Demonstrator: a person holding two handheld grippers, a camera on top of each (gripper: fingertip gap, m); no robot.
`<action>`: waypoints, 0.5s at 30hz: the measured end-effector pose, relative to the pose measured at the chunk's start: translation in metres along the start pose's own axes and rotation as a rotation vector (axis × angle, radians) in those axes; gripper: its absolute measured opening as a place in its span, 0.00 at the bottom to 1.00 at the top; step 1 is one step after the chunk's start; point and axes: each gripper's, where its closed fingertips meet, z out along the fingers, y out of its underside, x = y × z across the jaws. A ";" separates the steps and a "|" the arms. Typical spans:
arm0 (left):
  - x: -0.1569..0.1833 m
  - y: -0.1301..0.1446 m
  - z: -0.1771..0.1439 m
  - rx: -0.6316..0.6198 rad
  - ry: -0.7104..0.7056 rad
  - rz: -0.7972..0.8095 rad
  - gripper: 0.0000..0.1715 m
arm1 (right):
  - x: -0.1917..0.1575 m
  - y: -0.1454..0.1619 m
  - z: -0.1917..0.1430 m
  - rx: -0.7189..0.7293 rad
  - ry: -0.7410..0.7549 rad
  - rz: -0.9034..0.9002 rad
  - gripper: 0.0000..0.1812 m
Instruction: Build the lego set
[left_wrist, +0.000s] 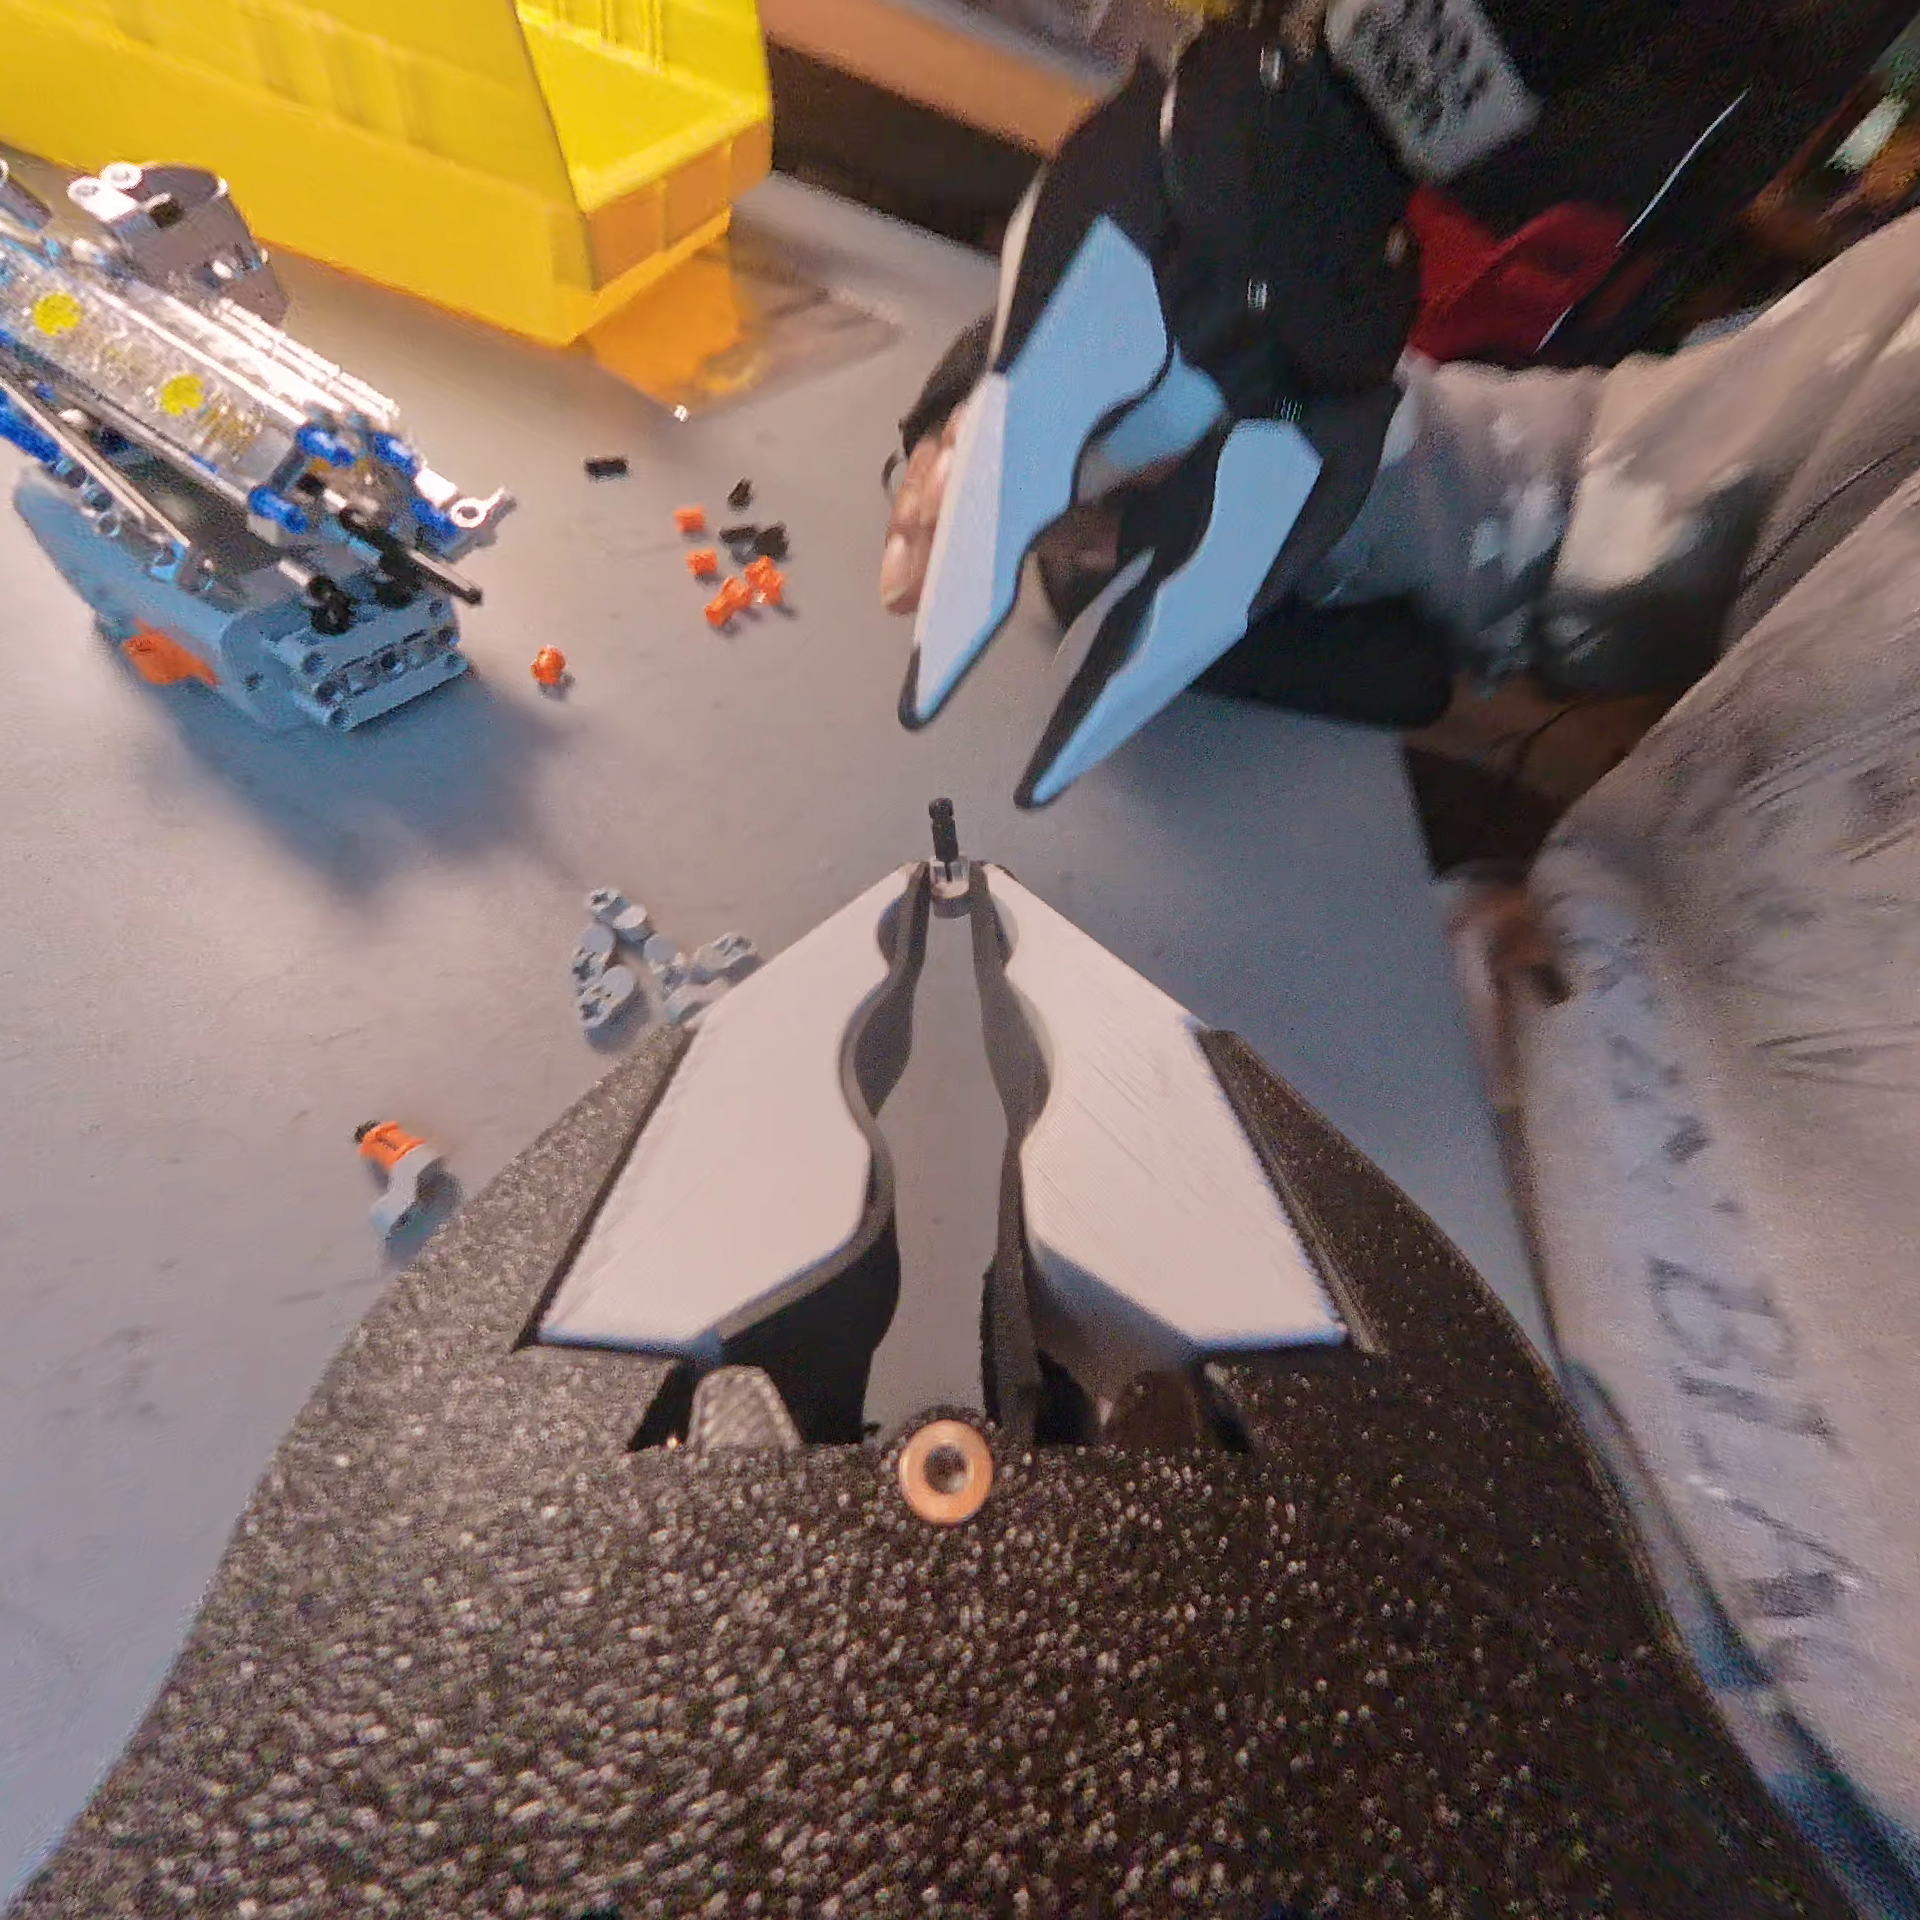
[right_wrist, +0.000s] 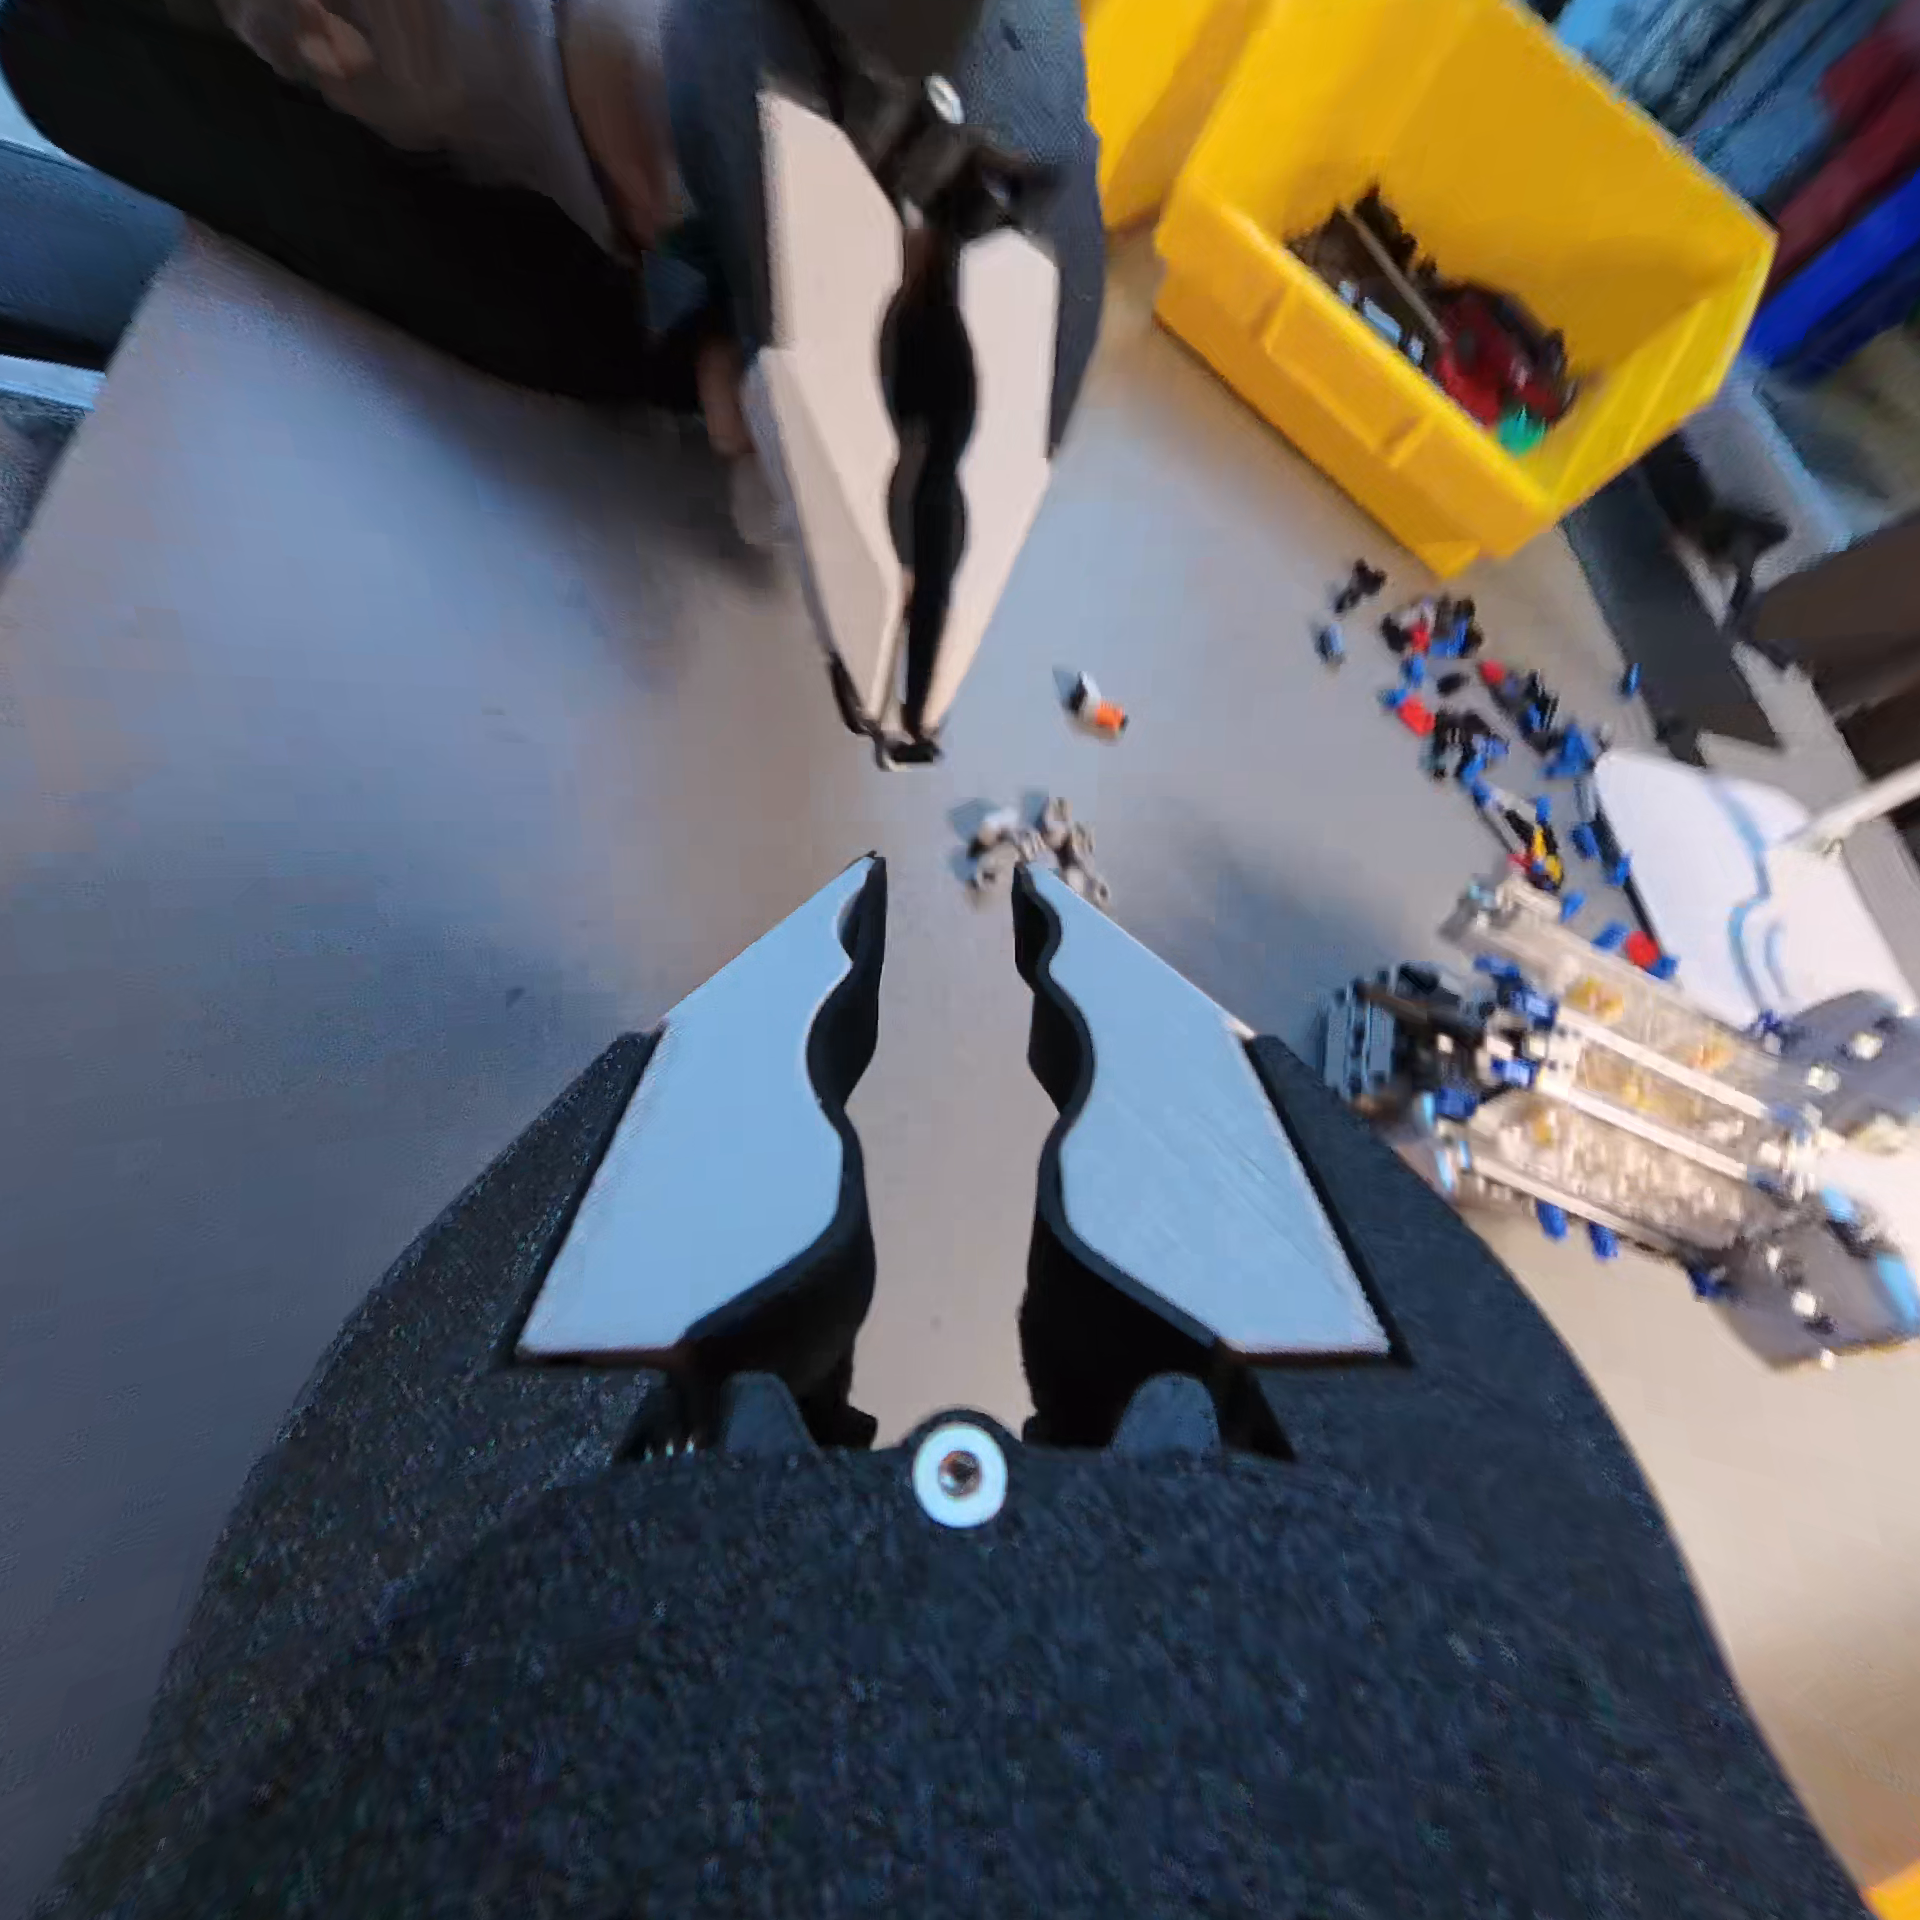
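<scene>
My left gripper (left_wrist: 948, 871) is shut on a small grey connector with a black pin (left_wrist: 942, 831) sticking out past the fingertips, held above the grey table. My right gripper (right_wrist: 948, 878) is open and empty. In the left wrist view it (left_wrist: 971, 753) hangs just beyond the pin, tips pointing down toward it. In the right wrist view the left gripper (right_wrist: 906, 743) faces mine, a short gap apart. A pile of small grey pieces (left_wrist: 649, 961) lies on the table left of the left fingertips; it also shows in the right wrist view (right_wrist: 1023, 842).
A partly built brick model (left_wrist: 239, 468) in grey, blue and clear parts lies at the left; it shows in the right wrist view (right_wrist: 1621, 1122) too. Orange and black bits (left_wrist: 738, 566), an orange-grey piece (left_wrist: 400, 1164), yellow bins (left_wrist: 436, 135) (right_wrist: 1455, 291), scattered blue pieces (right_wrist: 1496, 717), a person's sleeve (left_wrist: 1714, 831). The grippers' ends are close to 4 centimetres from one another.
</scene>
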 end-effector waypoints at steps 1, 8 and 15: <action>-0.002 0.006 0.003 -0.040 -0.025 0.023 0.03 | 0.009 0.013 -0.001 -0.042 0.014 0.053 0.13; -0.002 0.034 0.021 -0.245 -0.065 0.100 0.03 | 0.077 0.070 -0.010 -0.211 0.188 0.329 0.13; -0.002 0.048 0.025 -0.326 -0.118 0.203 0.03 | 0.087 0.090 0.011 -0.332 0.100 0.327 0.12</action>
